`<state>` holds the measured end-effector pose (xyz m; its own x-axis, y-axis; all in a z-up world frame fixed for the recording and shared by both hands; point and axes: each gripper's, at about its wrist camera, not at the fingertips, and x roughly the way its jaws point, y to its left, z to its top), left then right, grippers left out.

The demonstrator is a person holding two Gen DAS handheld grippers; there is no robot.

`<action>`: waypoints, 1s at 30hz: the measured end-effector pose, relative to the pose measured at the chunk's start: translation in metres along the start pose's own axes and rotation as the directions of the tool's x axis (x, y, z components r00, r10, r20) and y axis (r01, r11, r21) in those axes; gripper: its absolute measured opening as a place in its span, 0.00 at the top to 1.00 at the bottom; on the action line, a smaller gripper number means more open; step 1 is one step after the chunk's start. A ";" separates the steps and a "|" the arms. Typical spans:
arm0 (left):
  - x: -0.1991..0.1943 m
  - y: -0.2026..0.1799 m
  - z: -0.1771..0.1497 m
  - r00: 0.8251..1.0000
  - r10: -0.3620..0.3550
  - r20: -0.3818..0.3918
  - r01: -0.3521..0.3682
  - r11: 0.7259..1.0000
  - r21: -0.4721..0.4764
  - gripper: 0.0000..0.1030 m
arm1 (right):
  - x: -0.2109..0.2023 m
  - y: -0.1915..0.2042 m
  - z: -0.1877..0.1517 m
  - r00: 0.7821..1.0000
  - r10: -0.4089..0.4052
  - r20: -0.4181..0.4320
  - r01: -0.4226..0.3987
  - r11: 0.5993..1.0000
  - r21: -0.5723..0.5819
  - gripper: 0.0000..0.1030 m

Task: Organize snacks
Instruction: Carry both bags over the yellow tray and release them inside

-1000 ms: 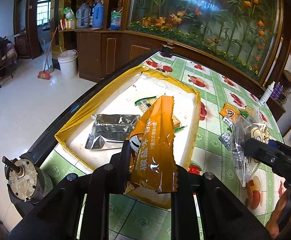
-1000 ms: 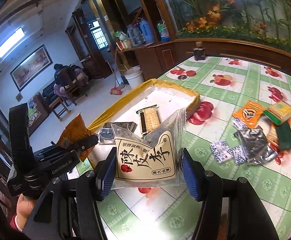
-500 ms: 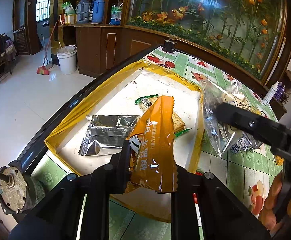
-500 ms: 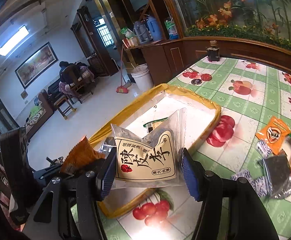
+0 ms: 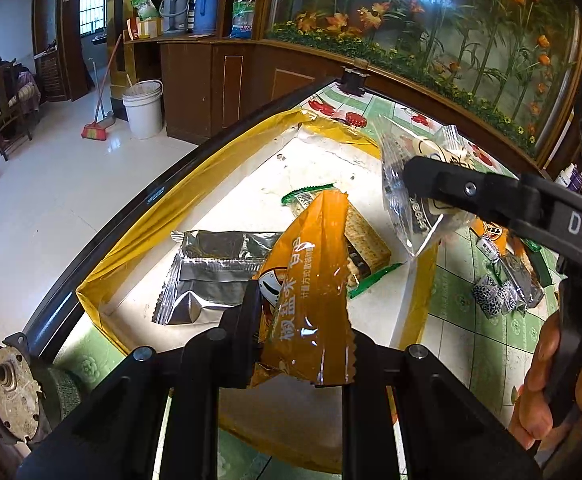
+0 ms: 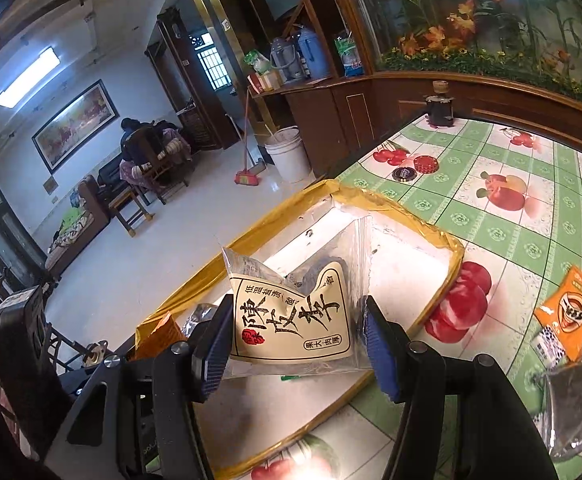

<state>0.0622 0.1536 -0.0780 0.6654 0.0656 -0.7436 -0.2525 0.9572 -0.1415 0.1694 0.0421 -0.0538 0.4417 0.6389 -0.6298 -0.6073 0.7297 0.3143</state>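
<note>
My left gripper (image 5: 303, 332) is shut on an orange snack packet (image 5: 311, 280) and holds it over the near end of the yellow-rimmed white tray (image 5: 219, 160). My right gripper (image 6: 297, 340) is shut on a clear plum packet with a cream label (image 6: 291, 320), held over the tray (image 6: 407, 208). That gripper and packet (image 5: 415, 184) show at the right of the left wrist view, above the tray's far right side. In the tray lie a silver foil packet (image 5: 211, 264) and a cracker packet (image 5: 363, 240).
Several loose snack packets (image 5: 507, 280) lie on the fruit-patterned tablecloth right of the tray; an orange one (image 6: 571, 312) is nearest. Two round caps (image 6: 415, 168) and a dark jar (image 6: 441, 106) stand at the table's far end. The table edge runs along the tray's left side.
My right gripper has carried the plum packet leftward from over the tablecloth to above the tray. My left gripper has kept its hold on the orange packet and shifted slightly.
</note>
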 end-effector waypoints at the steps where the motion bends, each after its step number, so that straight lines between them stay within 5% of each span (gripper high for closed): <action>1: 0.001 0.000 0.000 1.000 0.003 -0.003 -0.003 1.000 0.000 0.84 | 0.003 -0.001 0.002 1.000 0.000 -0.001 0.000 1.000 0.000 0.41; 19: 0.012 -0.008 0.009 1.000 -0.006 -0.027 0.005 1.000 -0.003 0.82 | 0.050 -0.017 0.005 0.997 -0.038 -0.070 0.038 0.999 -0.001 0.39; 22: 0.009 -0.007 0.010 1.000 0.015 -0.021 -0.015 1.000 -0.008 0.66 | 0.051 -0.017 0.004 0.996 -0.057 -0.070 0.057 0.998 -0.003 0.28; 24: 0.006 -0.007 0.011 1.000 0.030 -0.007 -0.031 0.999 -0.015 0.39 | 0.046 -0.020 0.005 0.996 -0.063 -0.057 0.063 0.998 0.009 0.28; 30: -0.007 -0.006 0.013 0.999 0.028 0.018 -0.027 0.999 -0.033 0.32 | 0.014 -0.027 0.008 0.999 -0.049 0.006 0.048 0.998 0.047 0.25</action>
<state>0.0681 0.1513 -0.0640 0.6706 0.0975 -0.7354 -0.2935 0.9453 -0.1423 0.1973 0.0328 -0.0653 0.4745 0.6042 -0.6401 -0.5539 0.7702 0.3163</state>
